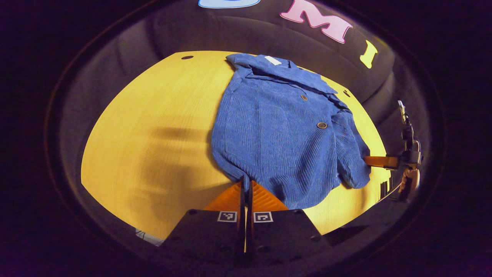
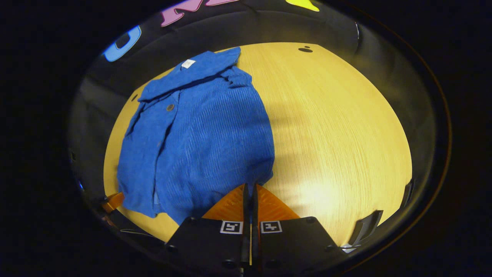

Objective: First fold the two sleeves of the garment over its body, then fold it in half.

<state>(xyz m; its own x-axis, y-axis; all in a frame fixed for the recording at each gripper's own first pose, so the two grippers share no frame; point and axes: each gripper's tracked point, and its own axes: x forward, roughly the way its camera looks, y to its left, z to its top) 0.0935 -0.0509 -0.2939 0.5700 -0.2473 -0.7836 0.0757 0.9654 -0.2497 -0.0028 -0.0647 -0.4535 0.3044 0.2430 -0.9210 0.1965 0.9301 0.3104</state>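
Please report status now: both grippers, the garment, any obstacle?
Left gripper jaws shut on garment hem. Right gripper likewise. Sleeves folded over body. Table unobstructed.

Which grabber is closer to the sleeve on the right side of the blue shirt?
Right. The right gripper is just beside that sleeve, at its outer edge. The left gripper is at the hem, across the shirt from it.

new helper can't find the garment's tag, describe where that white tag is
On the yellow wooden table lies a blue corduroy garment. At its far end, on the collar, sits the small white tag, the sole white patch on the blue cloth, unlike the round brown buttons.
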